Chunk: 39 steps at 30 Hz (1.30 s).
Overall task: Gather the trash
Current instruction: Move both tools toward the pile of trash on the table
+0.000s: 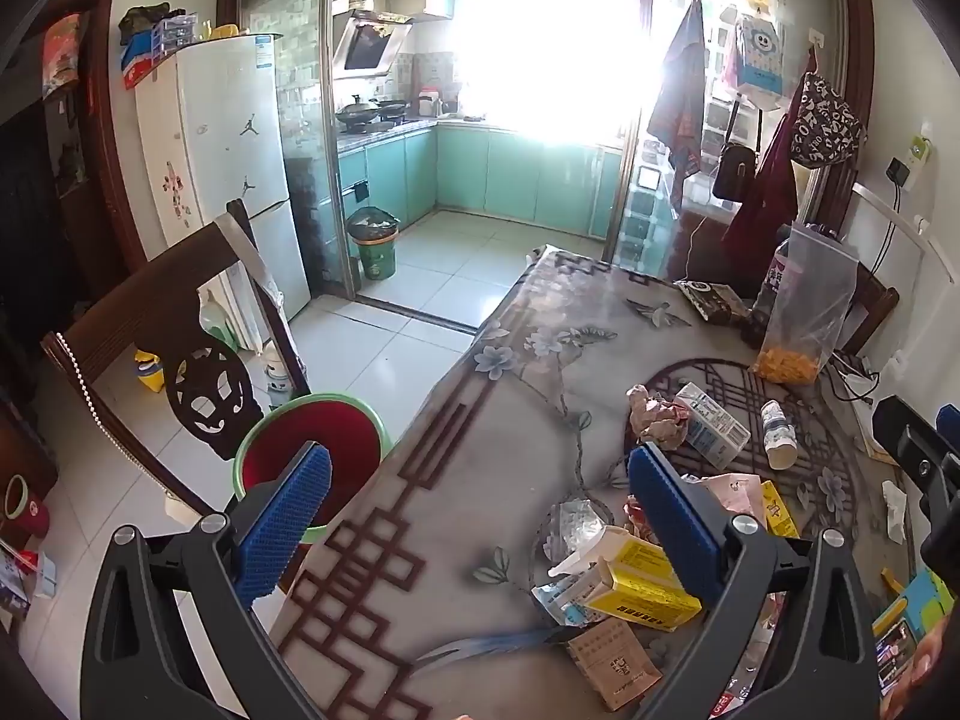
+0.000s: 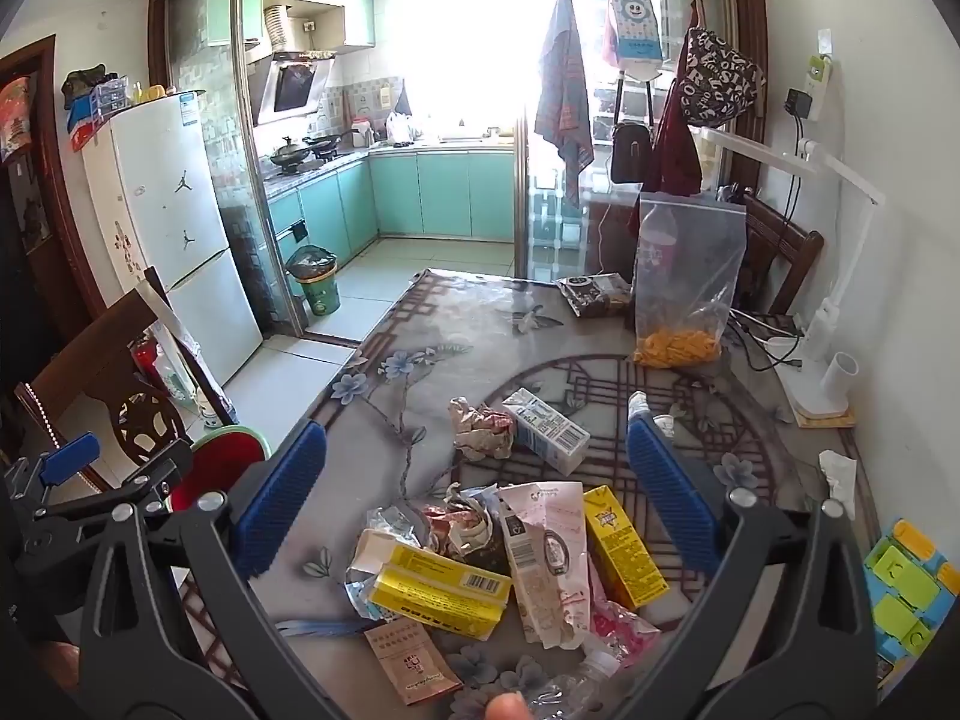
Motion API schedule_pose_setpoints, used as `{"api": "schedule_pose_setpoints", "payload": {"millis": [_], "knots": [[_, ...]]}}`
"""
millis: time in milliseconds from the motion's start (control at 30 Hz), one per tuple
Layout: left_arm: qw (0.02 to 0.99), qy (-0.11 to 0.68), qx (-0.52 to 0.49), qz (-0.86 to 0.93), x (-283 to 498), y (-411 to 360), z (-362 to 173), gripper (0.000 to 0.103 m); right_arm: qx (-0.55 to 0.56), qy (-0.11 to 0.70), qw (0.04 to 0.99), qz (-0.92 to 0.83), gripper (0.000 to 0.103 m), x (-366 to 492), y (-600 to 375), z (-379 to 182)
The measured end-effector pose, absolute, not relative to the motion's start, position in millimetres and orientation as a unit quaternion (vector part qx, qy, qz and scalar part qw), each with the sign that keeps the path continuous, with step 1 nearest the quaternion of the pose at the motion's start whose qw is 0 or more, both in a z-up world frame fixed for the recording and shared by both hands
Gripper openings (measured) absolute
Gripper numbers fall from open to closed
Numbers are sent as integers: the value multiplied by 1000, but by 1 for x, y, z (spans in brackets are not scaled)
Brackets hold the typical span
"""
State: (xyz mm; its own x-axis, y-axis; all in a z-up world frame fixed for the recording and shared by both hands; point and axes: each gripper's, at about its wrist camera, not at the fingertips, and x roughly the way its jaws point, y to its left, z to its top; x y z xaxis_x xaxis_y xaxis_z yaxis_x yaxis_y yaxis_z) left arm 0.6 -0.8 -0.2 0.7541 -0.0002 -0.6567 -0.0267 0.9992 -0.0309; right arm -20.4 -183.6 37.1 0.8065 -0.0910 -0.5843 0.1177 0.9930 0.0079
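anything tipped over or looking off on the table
Yes. A small white bottle lies on its side beside a milk carton that is also lying flat. Nearer, a yellow box sits in a loose heap of torn wrappers. Nothing looks spilled. Both grippers are open and hold nothing.

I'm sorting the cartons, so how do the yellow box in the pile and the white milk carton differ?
The yellow box is yellow with dark lettering; the milk carton is white with blue print. The yellow box lies in the pile, on wrappers near the open right gripper; the milk carton lies farther back, beside a crumpled paper ball. Both lie on their sides and show a barcode.
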Motion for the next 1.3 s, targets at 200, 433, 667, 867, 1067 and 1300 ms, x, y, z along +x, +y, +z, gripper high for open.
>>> {"api": "schedule_pose_setpoints", "payload": {"millis": [200, 433, 667, 867, 1067, 1300], "knots": [[937, 349, -12, 4, 2, -5, 0, 95, 40, 325, 944, -37, 99, -17, -192, 28], [946, 324, 5, 5, 2, -12, 2, 95, 39, 327, 944, -31, 99, -15, -193, 26], [939, 344, -20, 2, 8, -5, 1, 95, 35, 319, 946, -38, 99, -16, -195, 31], [933, 359, -37, -14, 10, -6, 1, 95, 33, 315, 948, -36, 99, -16, -194, 34], [933, 357, -35, -20, 10, -8, 3, 95, 32, 316, 948, -35, 99, -16, -192, 33], [933, 357, -44, -31, 11, -8, 0, 95, 31, 320, 946, -37, 99, -15, -193, 30]]}}
